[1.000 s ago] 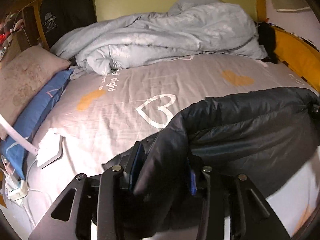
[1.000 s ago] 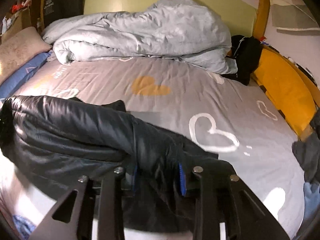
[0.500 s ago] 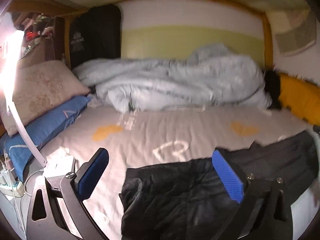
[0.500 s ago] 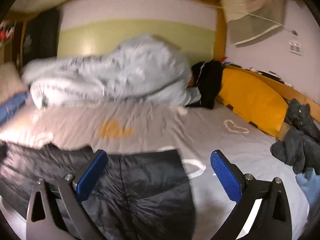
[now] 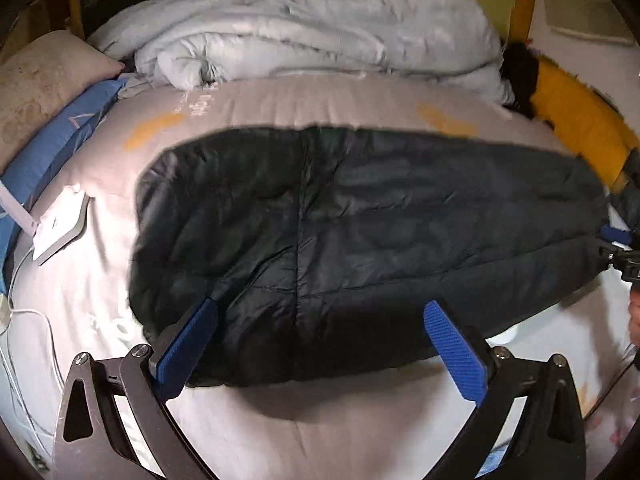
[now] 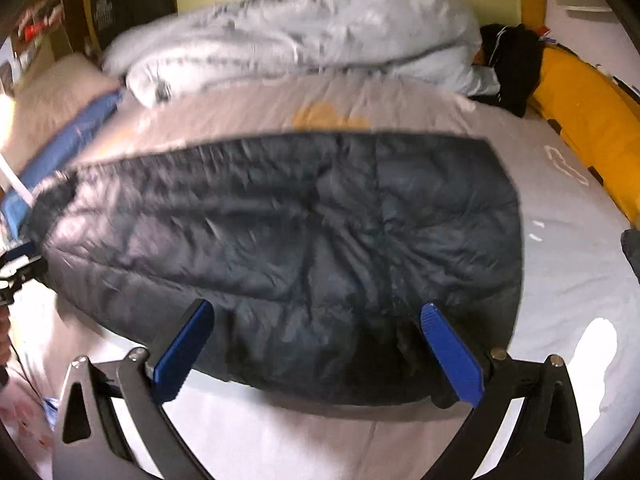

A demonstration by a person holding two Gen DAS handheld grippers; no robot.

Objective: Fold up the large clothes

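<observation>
A black quilted jacket (image 5: 360, 216) lies folded in a wide band across the grey bed sheet (image 5: 304, 432), and the right wrist view shows it too, jacket (image 6: 300, 240). My left gripper (image 5: 320, 306) hangs over the jacket's near left edge, its blue pads (image 5: 188, 344) wide apart and pressing on nothing. My right gripper (image 6: 316, 308) hovers open over the near right part, its pads (image 6: 452, 352) clear of the fabric. Each gripper shows at the edge of the other's view: the right gripper (image 5: 618, 248), the left gripper (image 6: 20, 264).
A crumpled pale blue duvet (image 5: 320, 28) fills the head of the bed. Beige and blue pillows (image 5: 60, 140) line the left side beside a white device with cables (image 5: 60, 228). A yellow padded rail (image 6: 588, 128) and dark clothes (image 6: 508, 64) sit at the right.
Both grippers, earlier shut on the lifted jacket, have opened wide and let it go. The jacket now lies flat on the bed, and both views have tipped back down onto it.
</observation>
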